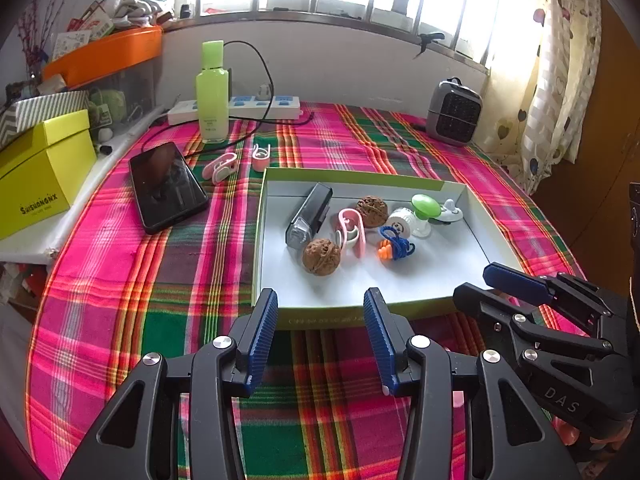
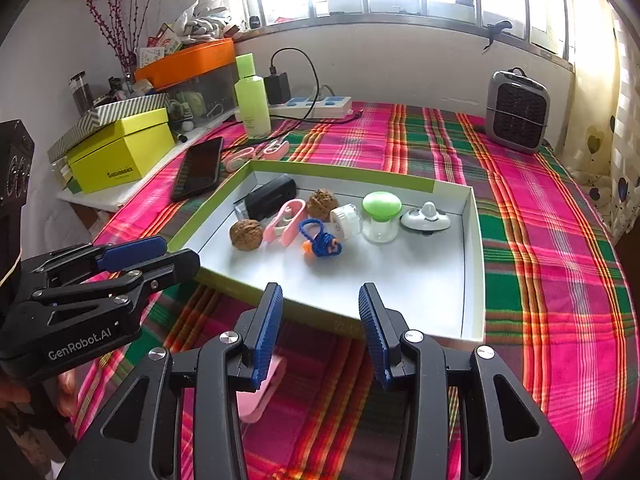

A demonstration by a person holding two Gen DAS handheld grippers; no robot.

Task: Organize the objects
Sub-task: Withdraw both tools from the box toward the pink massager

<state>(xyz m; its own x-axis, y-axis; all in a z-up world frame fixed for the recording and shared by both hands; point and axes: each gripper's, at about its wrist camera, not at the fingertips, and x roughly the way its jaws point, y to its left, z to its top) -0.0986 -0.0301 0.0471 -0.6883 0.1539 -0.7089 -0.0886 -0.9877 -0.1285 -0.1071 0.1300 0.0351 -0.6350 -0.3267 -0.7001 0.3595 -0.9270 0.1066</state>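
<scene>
A shallow white tray with a green rim [image 1: 352, 174] [image 2: 474, 264] lies on the plaid cloth. It holds two walnuts [image 1: 321, 257] [image 2: 246, 234], a pink clip [image 1: 352, 233] [image 2: 285, 222], a black device [image 1: 309, 216] [image 2: 270, 197], a blue-orange item [image 1: 396, 245] [image 2: 320, 240] and small white and green gadgets [image 2: 381, 216]. Two pink clips [image 1: 220, 167] [image 2: 256, 153] lie on the cloth behind the tray. Another pink clip [image 2: 260, 394] lies under my right gripper. My left gripper [image 1: 320, 310] [image 2: 176, 254] and right gripper [image 2: 320, 304] [image 1: 476, 284] are open and empty at the tray's near edge.
A black phone [image 1: 166, 188] [image 2: 200, 168], a green bottle [image 1: 212, 92] [image 2: 252, 98] and a power strip [image 1: 240, 108] stand at the back left. A yellow box [image 1: 40, 172] [image 2: 120, 150] sits on a side shelf. A grey heater [image 1: 454, 114] [image 2: 516, 112] stands back right.
</scene>
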